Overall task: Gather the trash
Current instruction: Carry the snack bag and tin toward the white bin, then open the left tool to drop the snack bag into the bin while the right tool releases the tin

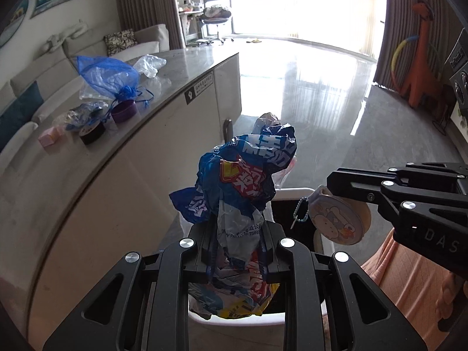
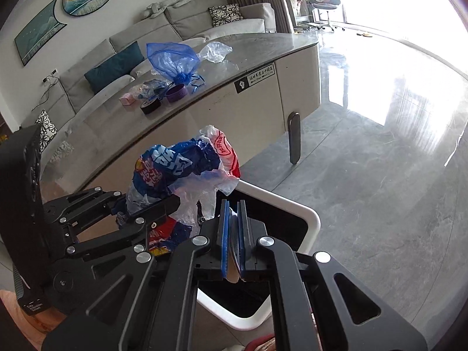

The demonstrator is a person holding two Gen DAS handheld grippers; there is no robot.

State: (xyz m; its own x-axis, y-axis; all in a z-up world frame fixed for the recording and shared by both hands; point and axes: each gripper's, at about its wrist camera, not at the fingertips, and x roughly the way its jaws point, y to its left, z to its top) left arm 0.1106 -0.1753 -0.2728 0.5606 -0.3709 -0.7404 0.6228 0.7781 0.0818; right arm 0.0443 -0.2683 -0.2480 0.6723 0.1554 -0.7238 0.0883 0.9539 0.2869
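Blue crumpled wrapper wad [image 1: 242, 181] clenched in left jaws; right jaws grip round tin [image 1: 340, 218].

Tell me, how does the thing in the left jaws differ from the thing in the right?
The crumpled plastic wrapper in the left gripper is large, blue and shapeless; the round case in the right gripper is small, flat, firm and pale, with a cartoon print and a bead chain. Both are clamped and held over the white bin.
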